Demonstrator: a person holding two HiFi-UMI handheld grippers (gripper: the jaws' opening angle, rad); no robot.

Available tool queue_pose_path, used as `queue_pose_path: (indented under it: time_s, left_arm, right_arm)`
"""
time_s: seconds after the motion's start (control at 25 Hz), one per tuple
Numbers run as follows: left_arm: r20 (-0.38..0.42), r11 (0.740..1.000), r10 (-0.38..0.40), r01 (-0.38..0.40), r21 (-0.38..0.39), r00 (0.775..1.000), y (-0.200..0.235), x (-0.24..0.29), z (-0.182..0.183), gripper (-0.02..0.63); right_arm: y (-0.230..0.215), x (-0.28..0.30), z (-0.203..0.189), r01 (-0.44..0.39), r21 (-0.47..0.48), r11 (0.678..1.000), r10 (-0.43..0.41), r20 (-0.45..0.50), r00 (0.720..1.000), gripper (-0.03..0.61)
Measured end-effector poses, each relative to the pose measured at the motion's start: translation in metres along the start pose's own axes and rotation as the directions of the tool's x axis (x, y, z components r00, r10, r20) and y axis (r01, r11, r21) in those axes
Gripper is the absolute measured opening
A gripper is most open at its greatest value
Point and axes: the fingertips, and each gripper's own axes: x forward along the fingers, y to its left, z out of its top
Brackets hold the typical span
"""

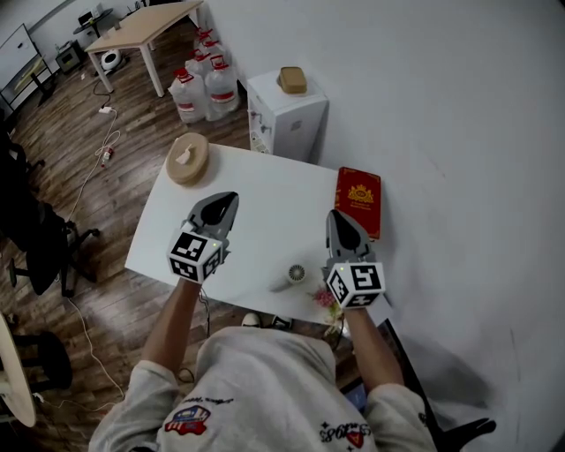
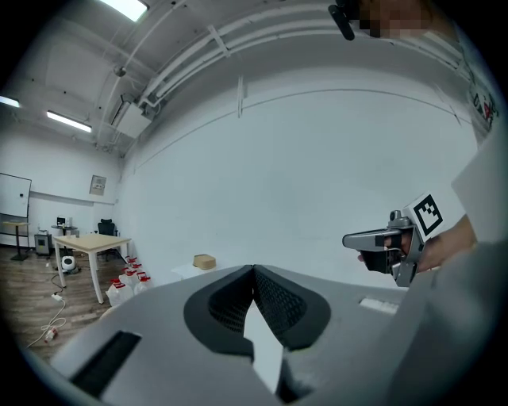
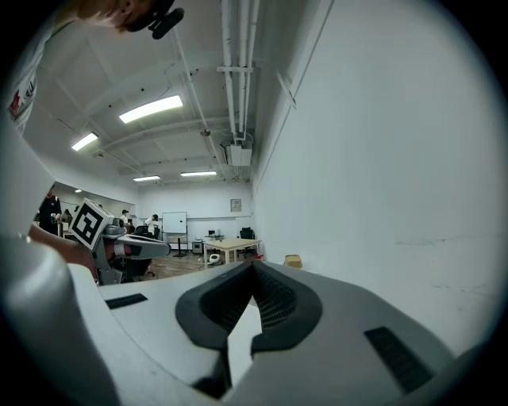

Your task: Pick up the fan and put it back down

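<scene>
Fan (image 1: pixel 294 274) lies on the white table (image 1: pixel 265 199)
Left gripper (image 1: pixel 229 198) and right gripper (image 1: pixel 338 214) hover above, each with jaws pressed together, empty

You work in an office-like lab room: wooden floor (image 1: pixel 53 124), whiteboard (image 3: pixel 174 222), wooden desk (image 1: pixel 146 26), black office chair (image 1: pixel 40 238), water jugs (image 1: pixel 205 84), strip lights (image 3: pixel 151 109), bare ceiling pipes (image 3: pixel 230 79).

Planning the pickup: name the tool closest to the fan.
The right tool; the fan lies just left of it in the head view, farther from the left tool.
</scene>
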Motion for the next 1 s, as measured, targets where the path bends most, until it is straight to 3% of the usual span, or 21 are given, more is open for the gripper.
queue_pose_path:
  time_s: [0.4,1.0]
  left_arm:
    - [0.001,1.000,-0.001,0.001,-0.024,1.000,-0.004,0.008,-0.007,0.005]
    - [-0.056,0.999,-0.007,0.004,-0.052,0.998,-0.012,0.011,-0.027,0.005]
  right_arm:
    - [0.004,-0.002,0.002,-0.010,-0.054,0.998,0.011,0.013,1.000,-0.011]
    - [-0.002,-0.002,-0.003,-0.011,-0.037,0.999,0.011,-0.005,1.000,-0.011]
